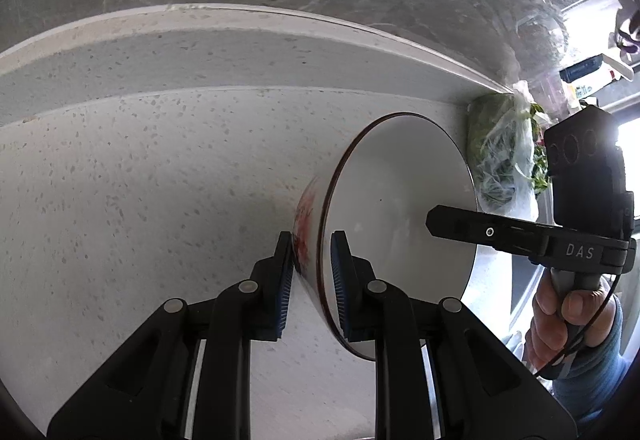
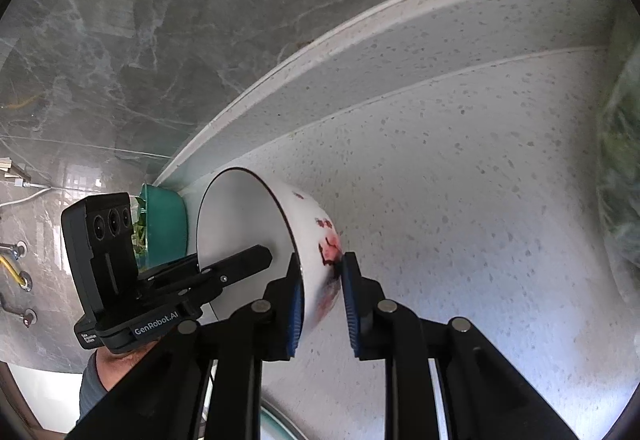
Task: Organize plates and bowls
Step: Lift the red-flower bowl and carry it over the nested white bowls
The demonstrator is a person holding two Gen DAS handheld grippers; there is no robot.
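Note:
A white bowl (image 1: 396,208) with a dark rim and red flower print is held tilted on its side above the speckled counter (image 1: 140,180). My left gripper (image 1: 312,280) is shut on its rim, one pad inside and one outside. My right gripper (image 2: 320,304) is shut on the opposite rim of the same bowl (image 2: 240,224). Each gripper shows in the other's view: the right one (image 1: 452,224) reaches into the bowl from the right, the left one (image 2: 256,256) from the left.
A plastic bag of green vegetables (image 1: 504,156) lies on the counter behind the bowl by the raised back ledge (image 1: 240,52). A teal bowl (image 2: 164,224) with greens stands at the ledge on the other side. A marbled grey wall (image 2: 140,40) rises behind.

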